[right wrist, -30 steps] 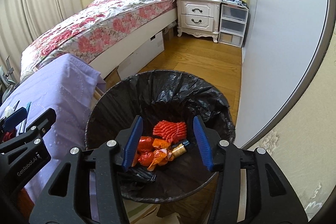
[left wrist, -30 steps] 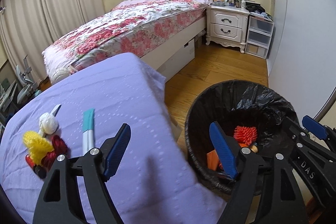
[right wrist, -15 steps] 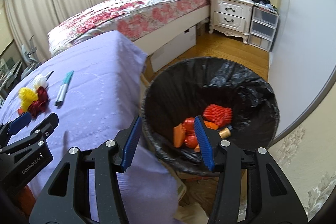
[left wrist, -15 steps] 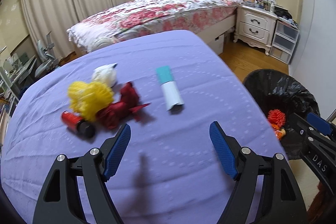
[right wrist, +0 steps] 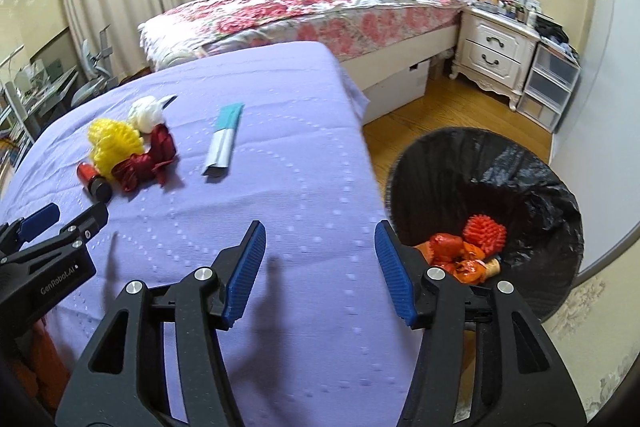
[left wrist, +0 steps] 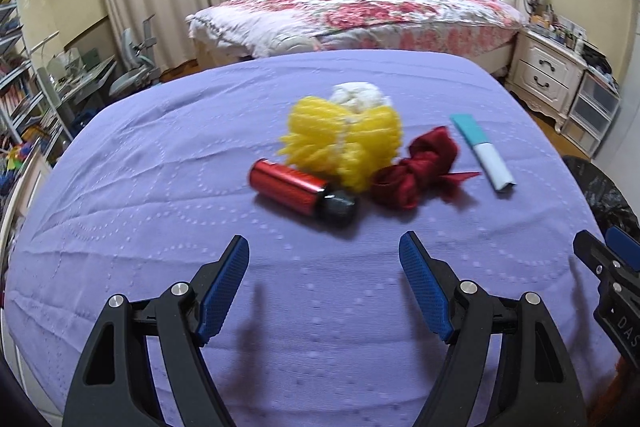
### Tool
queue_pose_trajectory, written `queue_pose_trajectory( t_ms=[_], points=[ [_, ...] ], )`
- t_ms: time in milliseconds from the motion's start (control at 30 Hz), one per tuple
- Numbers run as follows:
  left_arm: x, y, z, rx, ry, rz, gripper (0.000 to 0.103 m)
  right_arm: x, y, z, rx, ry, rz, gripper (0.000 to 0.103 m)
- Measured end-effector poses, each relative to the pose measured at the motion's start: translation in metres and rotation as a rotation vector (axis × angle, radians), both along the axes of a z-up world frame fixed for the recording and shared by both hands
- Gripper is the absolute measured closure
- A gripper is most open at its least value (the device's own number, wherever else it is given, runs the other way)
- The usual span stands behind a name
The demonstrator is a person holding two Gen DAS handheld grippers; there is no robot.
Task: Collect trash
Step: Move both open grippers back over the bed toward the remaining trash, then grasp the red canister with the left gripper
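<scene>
A small heap of trash is seen on the purple-covered worktop [left wrist: 168, 211]: a red cylinder with a black cap [left wrist: 298, 191] lies on its side at the front, a yellow ruffled piece [left wrist: 344, 139] is pressed against it from behind, a white crumpled ball [left wrist: 358, 95] sits beyond that, and a dark red crumpled wrapper [left wrist: 416, 167] touches the yellow piece on its right. A teal-and-white flat packet [left wrist: 482, 151] lies just beside the heap, apart from it. The left claw [left wrist: 324, 283] is held wide apart above bare cloth, short of the red cylinder, with nothing between its blue pads and nothing touched. The right claw [right wrist: 318, 269] is seen with its jaws opening and empty, poised over the worktop's edge beside the black-lined bin [right wrist: 532, 187], which stands on the wooden floor just off the worktop's corner. In the bin, an orange spiky ball [right wrist: 485, 234] and orange-red wrappers [right wrist: 456, 259] are visible. Compared with a second ago, both claws have been swung away from the bin toward the worktop: the left view, then split between cloth and bin, is now filled by the heap, and the right claw, then directly over the bin, is now over the cloth. A floral-covered bed [left wrist: 376, 7] and a white nightstand [right wrist: 494, 53] are seen behind.
</scene>
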State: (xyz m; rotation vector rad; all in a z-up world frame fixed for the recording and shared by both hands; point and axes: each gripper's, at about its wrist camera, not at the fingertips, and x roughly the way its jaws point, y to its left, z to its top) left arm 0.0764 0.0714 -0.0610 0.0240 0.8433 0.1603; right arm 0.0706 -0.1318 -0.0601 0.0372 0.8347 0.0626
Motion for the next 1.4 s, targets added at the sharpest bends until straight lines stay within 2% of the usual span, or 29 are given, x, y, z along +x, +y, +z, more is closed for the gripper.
queue_pose_trajectory(
  t_ms=[167, 267, 367, 500, 700, 800, 900, 1400],
  points=[
    [0.003, 0.014, -0.002, -0.023, 0.009, 0.026, 0.028, 0.009, 0.025, -0.003, -0.022, 0.031, 0.050, 0.047],
    [0.004, 0.017, -0.004, -0.023, 0.009, 0.025, 0.028, 0.016, 0.037, -0.004, -0.042, 0.045, 0.068, 0.041],
    [0.009, 0.019, -0.004, -0.024, 0.012, 0.021, 0.028, 0.020, 0.044, -0.006, -0.050, 0.048, 0.081, 0.040],
    [0.016, 0.021, -0.005, -0.027, 0.011, 0.023, 0.028, 0.025, 0.051, -0.007, -0.067, 0.050, 0.086, 0.034],
    [0.032, 0.025, -0.005, -0.036, 0.023, 0.048, 0.028, 0.027, 0.053, -0.008, -0.071, 0.051, 0.090, 0.032],
    [0.037, 0.031, -0.007, -0.068, 0.051, 0.065, 0.028, 0.027, 0.054, -0.008, -0.071, 0.050, 0.090, 0.032],
    [0.033, 0.042, -0.009, -0.116, 0.063, 0.084, 0.028, 0.027, 0.053, -0.008, -0.072, 0.050, 0.090, 0.032],
    [0.003, 0.074, -0.008, -0.108, 0.056, 0.102, 0.028, 0.027, 0.054, -0.006, -0.077, 0.048, 0.089, 0.031]
  ],
)
